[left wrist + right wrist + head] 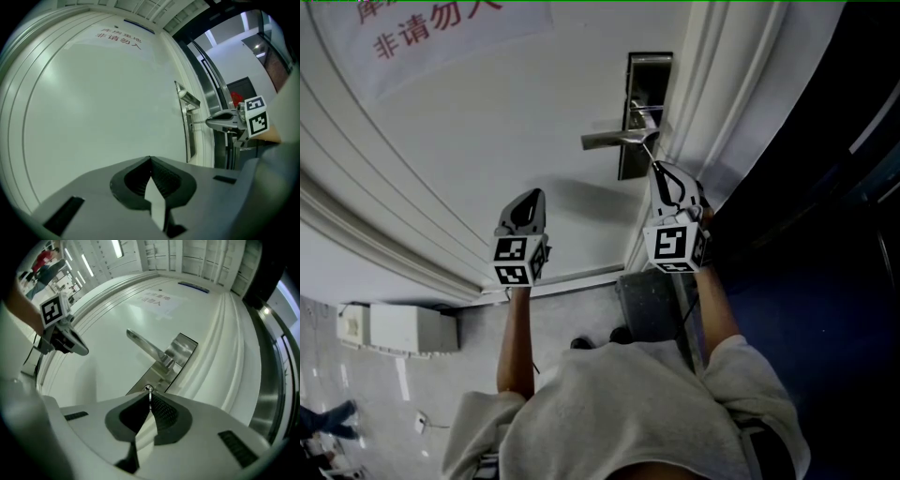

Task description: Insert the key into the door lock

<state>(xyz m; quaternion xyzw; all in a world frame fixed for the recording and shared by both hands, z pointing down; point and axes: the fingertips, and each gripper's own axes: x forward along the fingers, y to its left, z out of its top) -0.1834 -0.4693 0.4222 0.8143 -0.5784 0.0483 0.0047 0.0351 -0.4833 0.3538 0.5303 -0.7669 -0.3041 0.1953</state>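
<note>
Right gripper (149, 398) jaws pinch shut on the key (149, 391), whose tip is just ahead at the lock (161, 377). With so thin a grip, a tilted key could twist, slip or jam. Left gripper (151, 160) jaws are closed and empty.

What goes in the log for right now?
right tool: shut on key | key: at lock plate | left tool: shut, empty

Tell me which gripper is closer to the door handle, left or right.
Right. The right gripper is right by the door handle, shut on the key at the lock plate. The left gripper hangs well off to the side, facing bare door, shut and empty.
</note>
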